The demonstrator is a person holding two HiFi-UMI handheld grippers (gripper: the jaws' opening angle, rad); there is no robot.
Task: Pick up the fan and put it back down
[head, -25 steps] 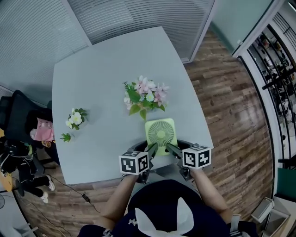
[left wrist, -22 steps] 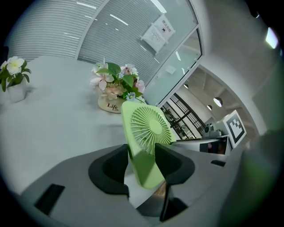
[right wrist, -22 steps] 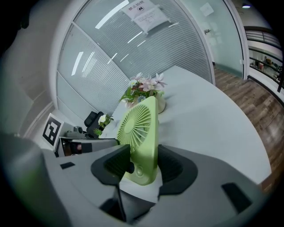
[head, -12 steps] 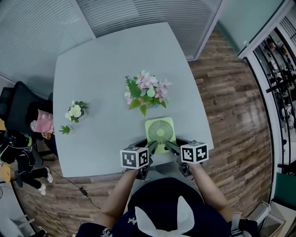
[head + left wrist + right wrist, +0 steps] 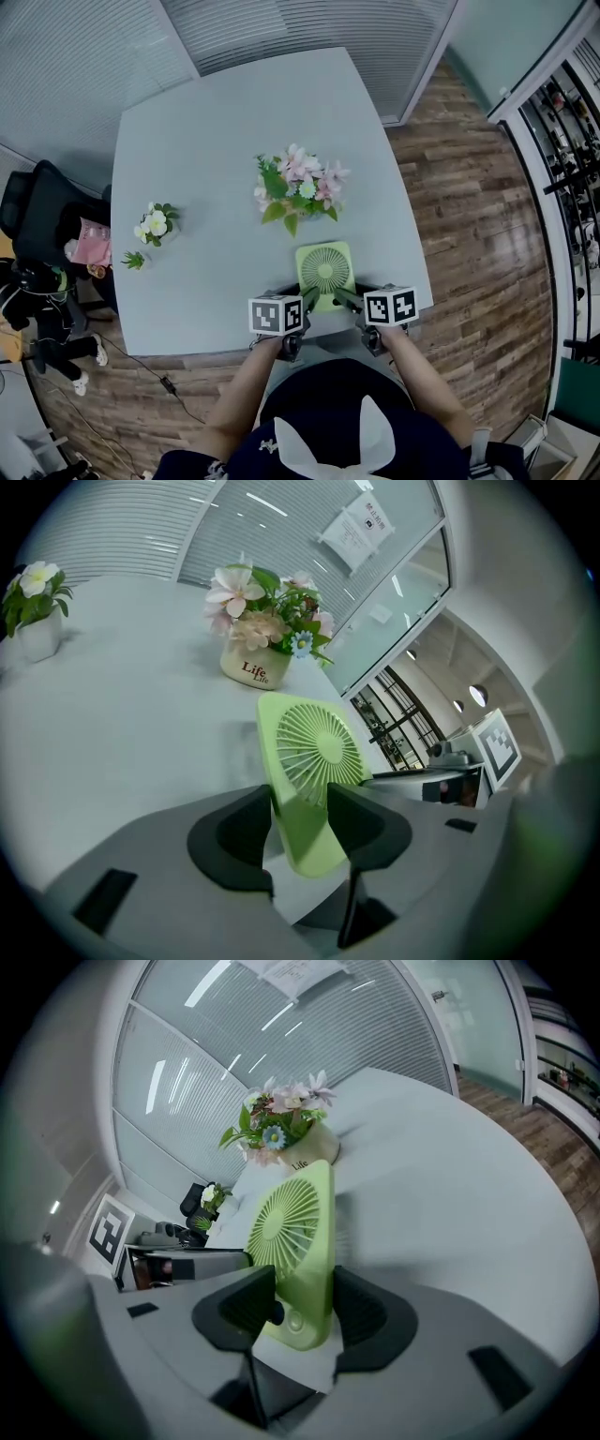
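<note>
A light green square fan [image 5: 325, 270] stands upright near the front edge of the grey table [image 5: 216, 122]. Both grippers hold it by its lower part. My left gripper [image 5: 310, 298] is shut on the fan's lower left corner; in the left gripper view the fan [image 5: 314, 761] sits clamped between the dark pads of that gripper [image 5: 298, 803]. My right gripper [image 5: 341, 298] is shut on the lower right corner, where the fan [image 5: 295, 1232] fills the gap of that gripper [image 5: 305, 1302]. The frames do not show whether the fan's base touches the table.
A pot of pink flowers [image 5: 298, 192] stands just behind the fan. A small pot of white flowers [image 5: 153, 225] and a green sprig [image 5: 134, 260] sit at the table's left. A black chair [image 5: 37, 220] stands left of the table, glass partitions behind.
Both grippers have sunk toward the table with the fan still clamped between them. Their grip looks unchanged.
</note>
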